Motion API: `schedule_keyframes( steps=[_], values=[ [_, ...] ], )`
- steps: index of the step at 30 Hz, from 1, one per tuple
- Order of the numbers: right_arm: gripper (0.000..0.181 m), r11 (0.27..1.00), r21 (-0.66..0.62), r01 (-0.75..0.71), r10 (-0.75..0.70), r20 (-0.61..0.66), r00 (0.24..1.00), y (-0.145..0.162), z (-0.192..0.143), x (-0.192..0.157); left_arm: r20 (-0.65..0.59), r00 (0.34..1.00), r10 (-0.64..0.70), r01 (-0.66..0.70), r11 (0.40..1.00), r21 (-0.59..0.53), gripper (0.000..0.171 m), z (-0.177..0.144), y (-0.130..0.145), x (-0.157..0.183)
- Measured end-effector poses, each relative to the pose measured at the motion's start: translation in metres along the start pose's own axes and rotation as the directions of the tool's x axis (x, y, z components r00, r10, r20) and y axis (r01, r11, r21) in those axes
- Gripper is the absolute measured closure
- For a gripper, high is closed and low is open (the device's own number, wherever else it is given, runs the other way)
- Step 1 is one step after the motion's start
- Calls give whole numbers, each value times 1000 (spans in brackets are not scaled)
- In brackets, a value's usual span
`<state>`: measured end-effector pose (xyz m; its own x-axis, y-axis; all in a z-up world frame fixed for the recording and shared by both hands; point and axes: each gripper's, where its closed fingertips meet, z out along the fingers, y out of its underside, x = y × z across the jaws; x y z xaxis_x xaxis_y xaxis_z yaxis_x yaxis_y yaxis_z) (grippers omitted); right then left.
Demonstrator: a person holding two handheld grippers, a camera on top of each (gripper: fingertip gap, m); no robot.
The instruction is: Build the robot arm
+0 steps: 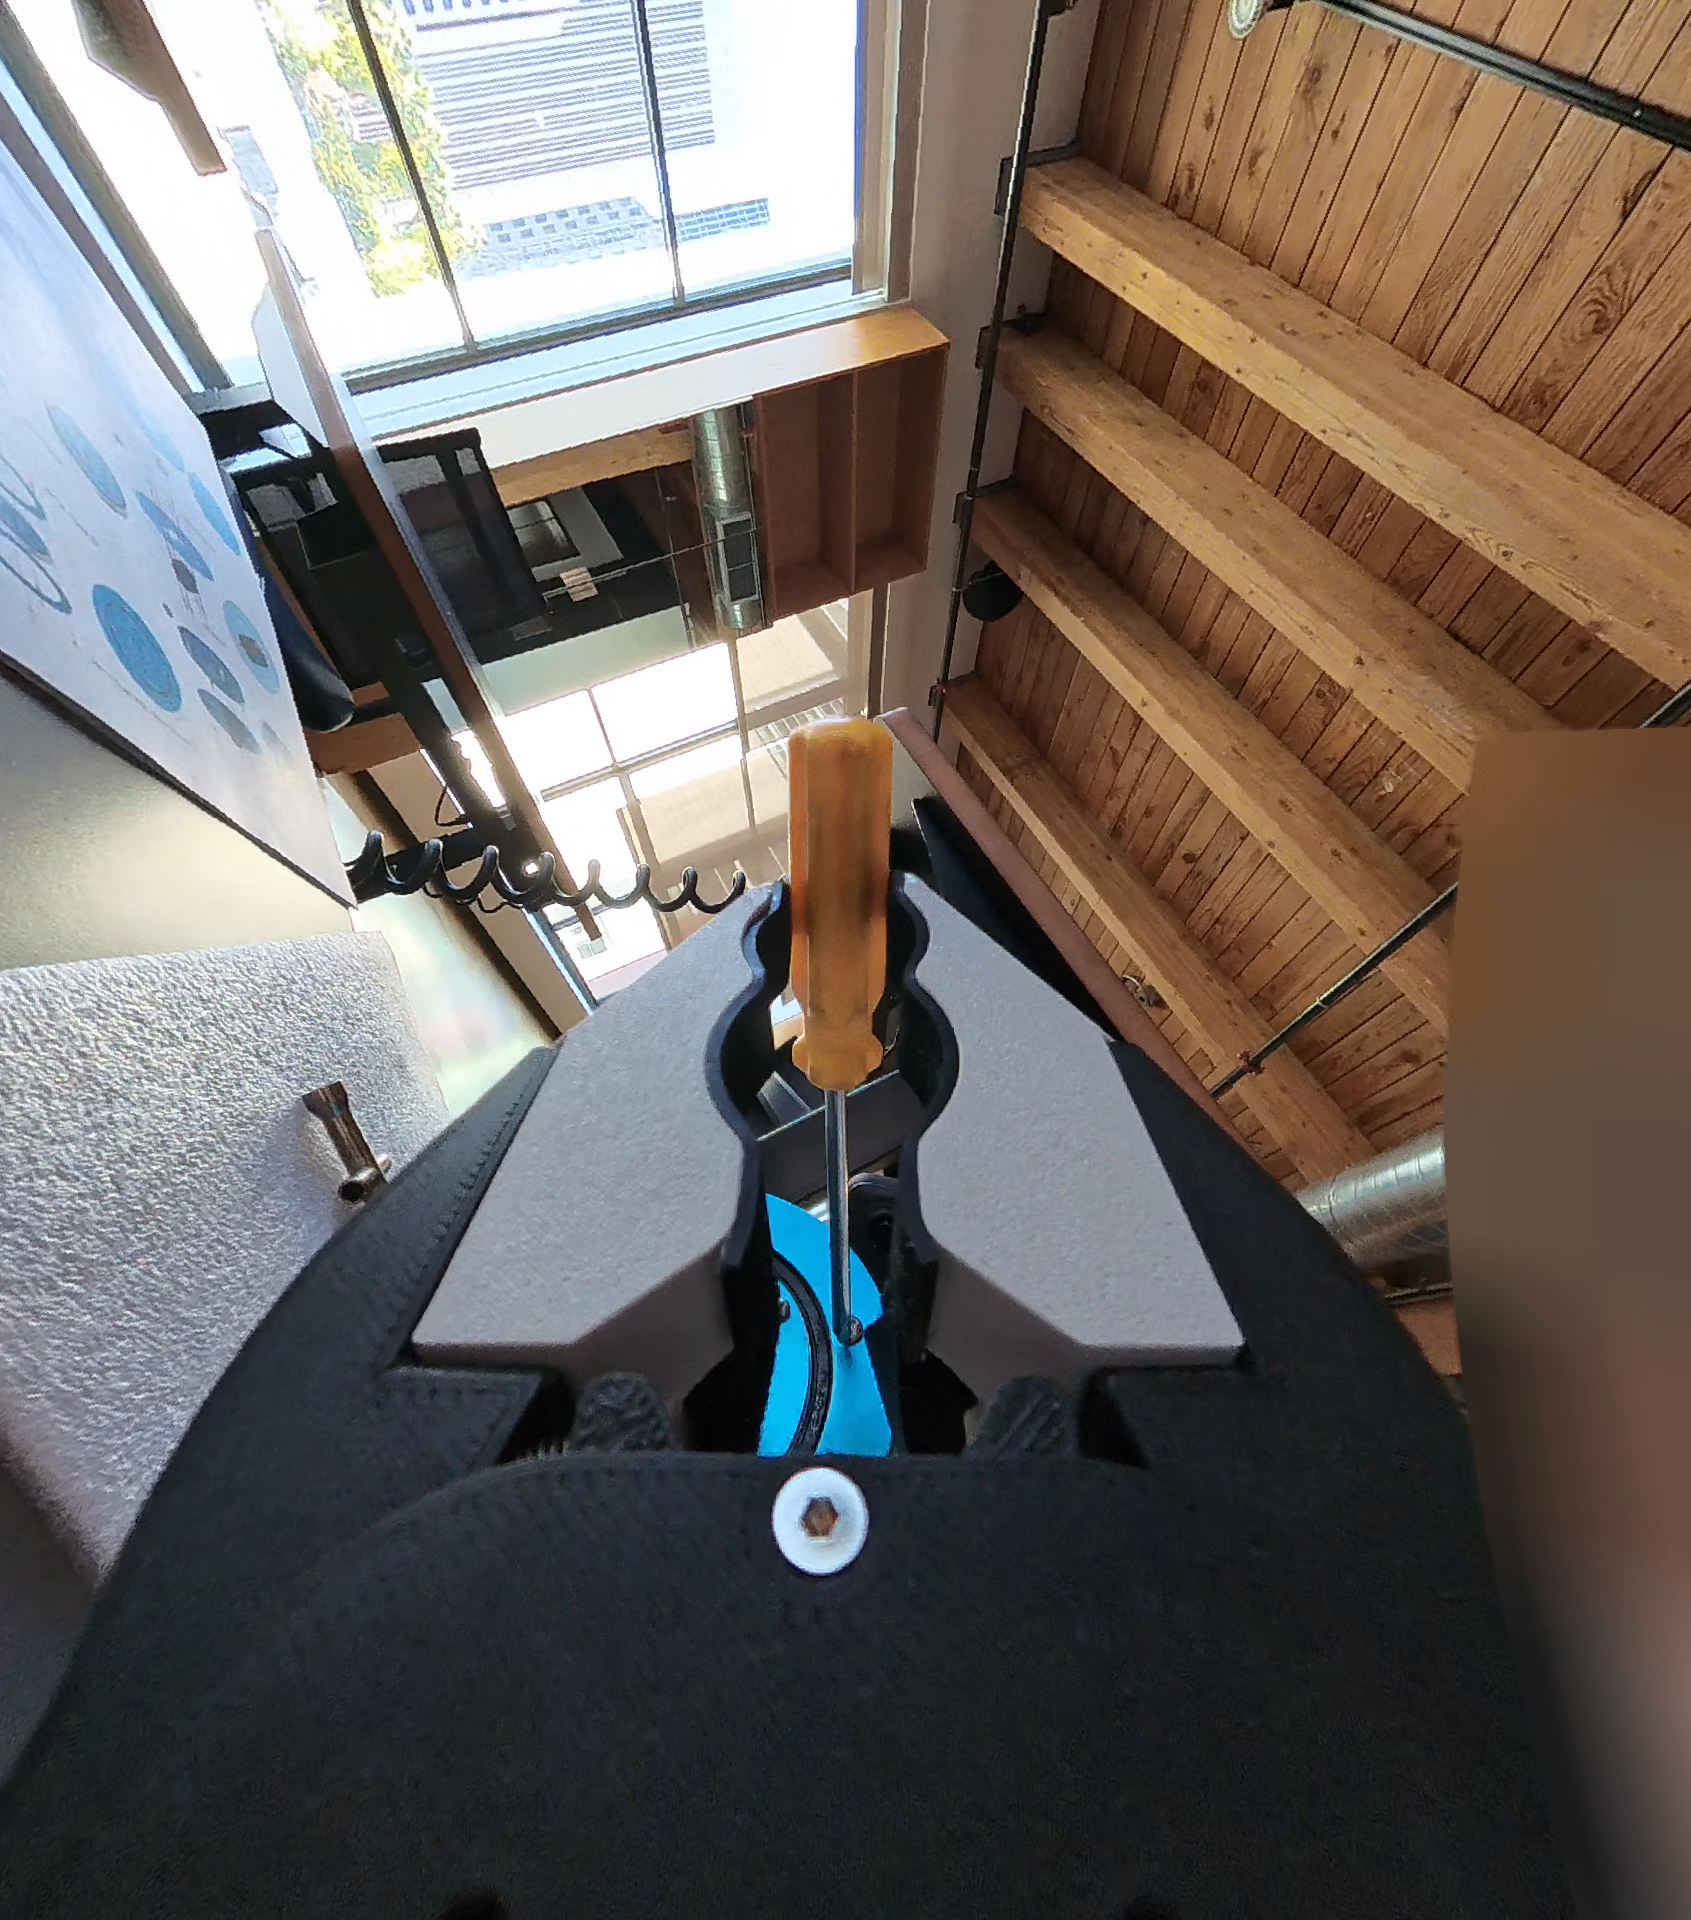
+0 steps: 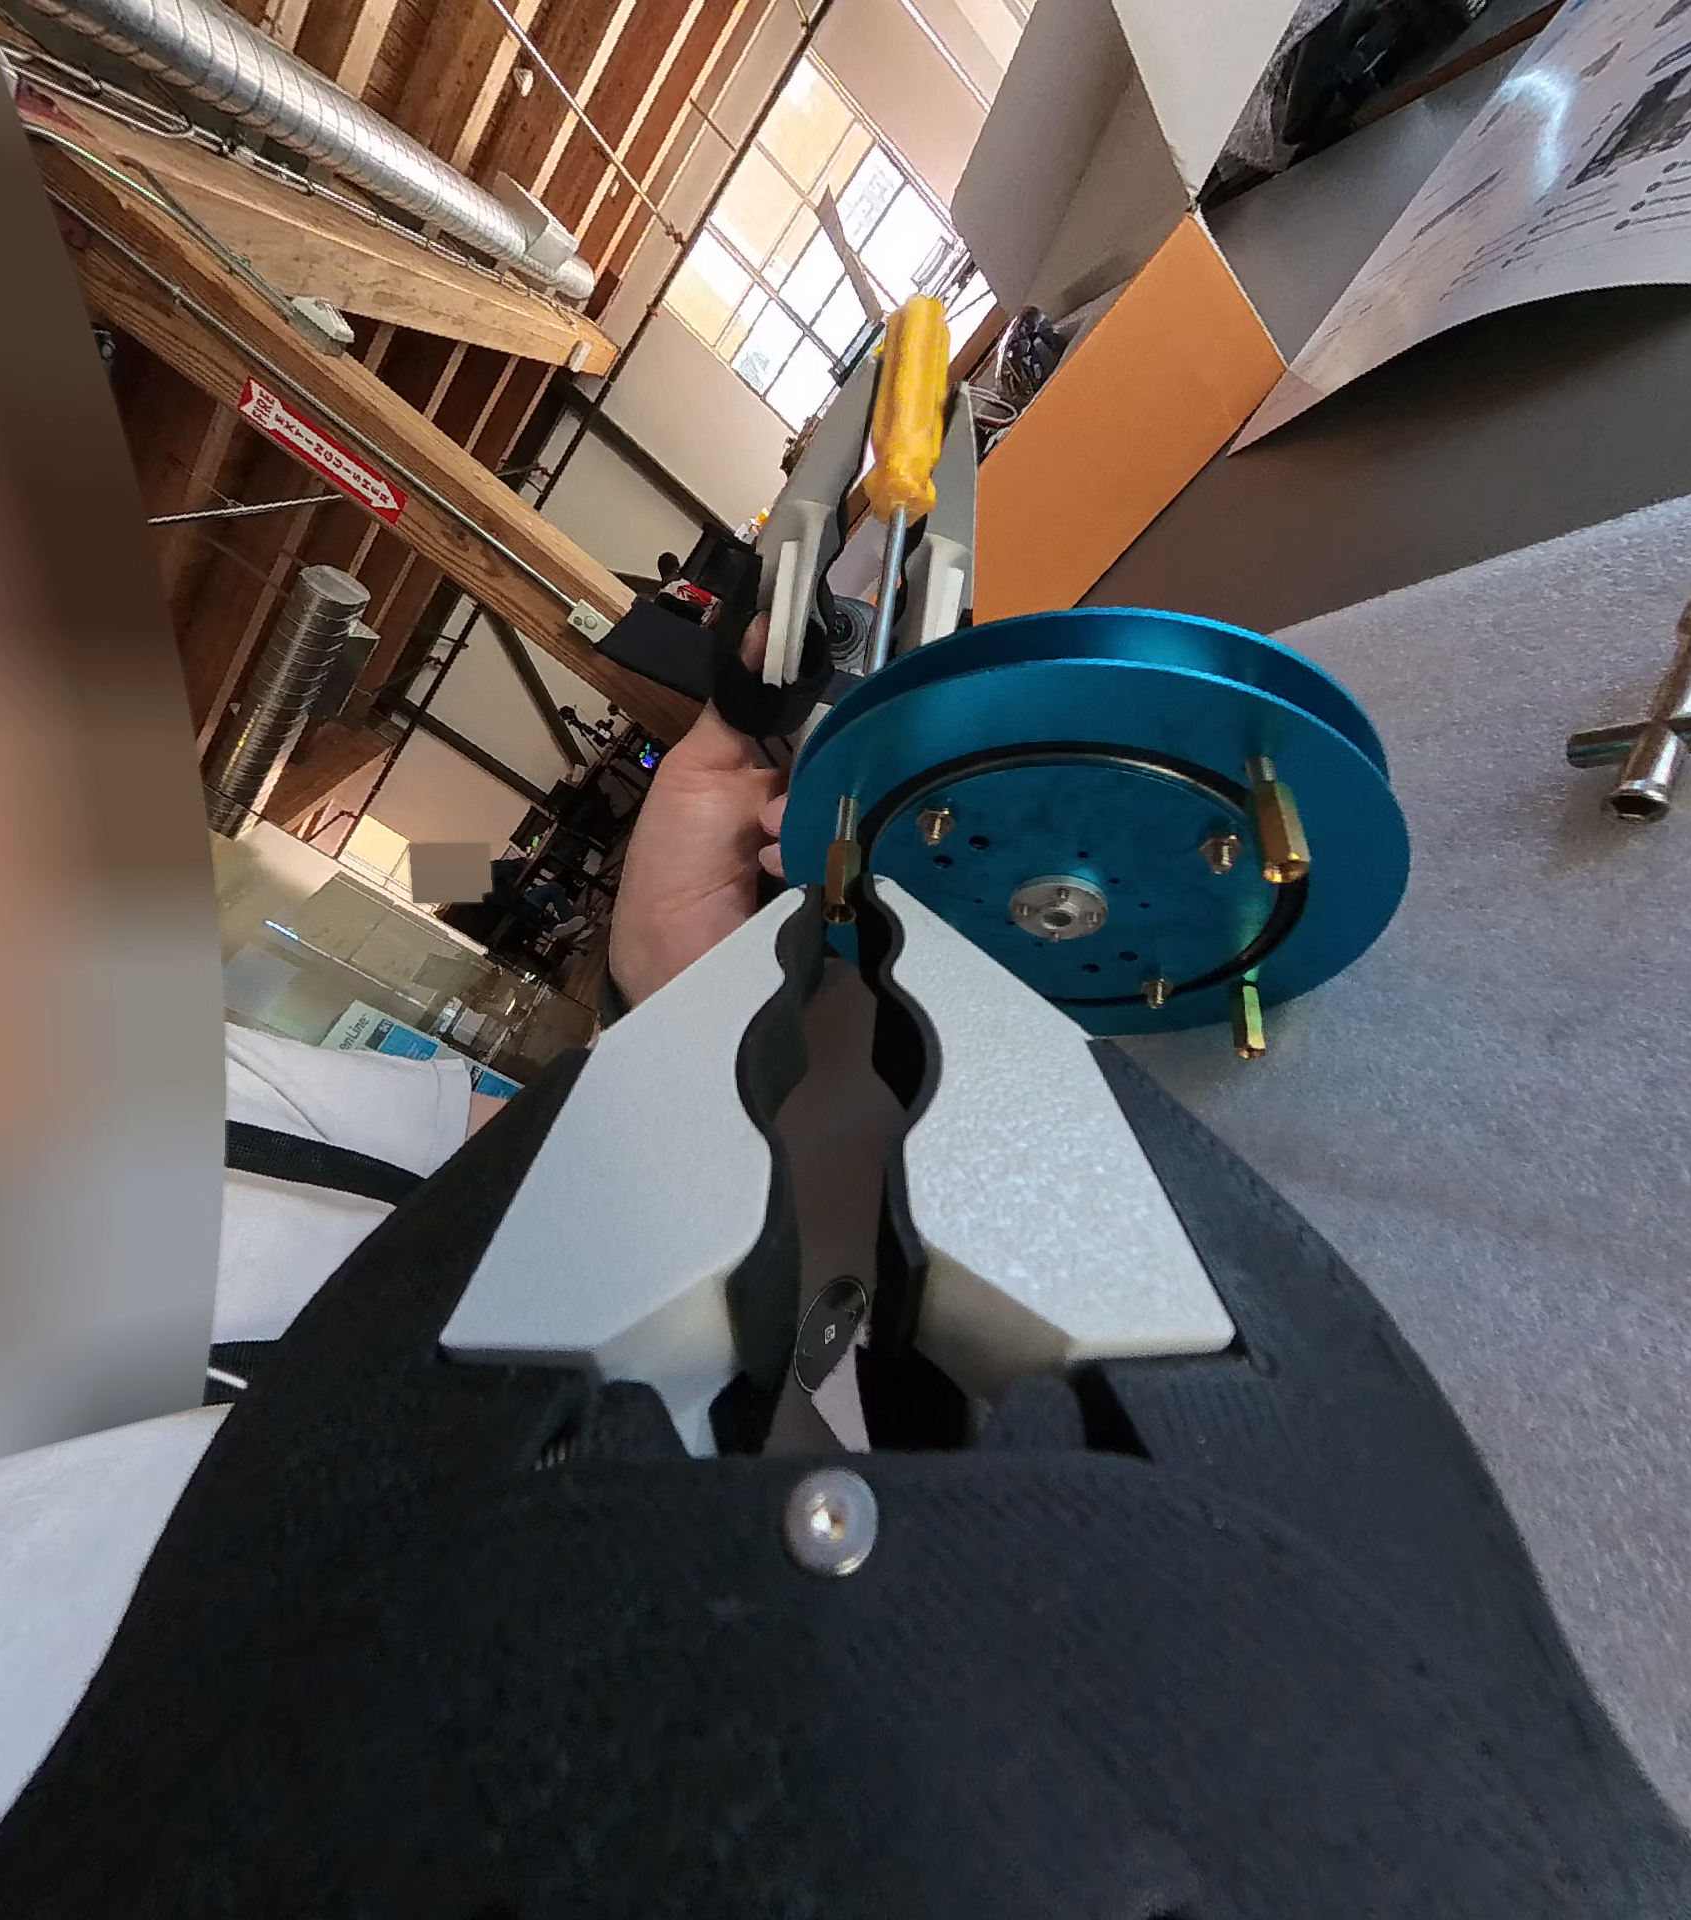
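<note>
Left gripper (image 1: 836,935) clamps a yellow-handled screwdriver (image 1: 839,904), its tip on the blue grooved disc (image 2: 1111,831) at frame centre. Right gripper (image 2: 846,914) pinches a brass standoff (image 2: 839,868) on the disc's rim (anodised metal). Steel cross wrench (image 2: 1677,707) lies apart on grey foam mat (image 2: 1495,1143), right side open.

Amber screwdriver (image 1: 839,894), teal wheel (image 2: 1111,821)

Blue wheel (image 2: 1111,831) stands on edge on the foam-covered worktop (image 2: 1495,1299), brass standoffs (image 2: 1277,821) projecting toward the right claw (image 2: 846,904). Left claw (image 2: 882,488) and screwdriver (image 2: 898,457) block the wheel's far side. Cross wrench (image 2: 1667,707) lies well right; bare foam between it and the wheel. Orange box (image 2: 1121,457) walls the back.
</note>
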<state>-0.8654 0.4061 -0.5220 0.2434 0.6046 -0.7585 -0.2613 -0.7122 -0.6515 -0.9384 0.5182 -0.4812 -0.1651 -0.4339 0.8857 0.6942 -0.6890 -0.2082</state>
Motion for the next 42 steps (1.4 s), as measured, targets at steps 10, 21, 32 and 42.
schedule_keyframes(
  steps=[10, 21, 32, 42],
  values=[
    [177, 1000, 1, -2, 2, 5, 1000, 0, 1, 0, 2, 1000, -7, 7, 999, 35, 155, -3, -5, 0],
    [177, 1000, 9, -10, 10, 8, 1000, -1, 1, 0, 8, 1000, -27, 26, 996, 80, 155, -6, -5, -2],
    [177, 1000, 8, -10, 10, 12, 1000, -1, 3, -1, -10, 999, -49, 50, 994, 100, 156, -7, -6, -2],
    [177, 1000, 8, -10, 10, 13, 1000, -1, 3, -1, -4, 999, -46, 46, 993, 107, 155, -8, -7, -3]
  ],
)
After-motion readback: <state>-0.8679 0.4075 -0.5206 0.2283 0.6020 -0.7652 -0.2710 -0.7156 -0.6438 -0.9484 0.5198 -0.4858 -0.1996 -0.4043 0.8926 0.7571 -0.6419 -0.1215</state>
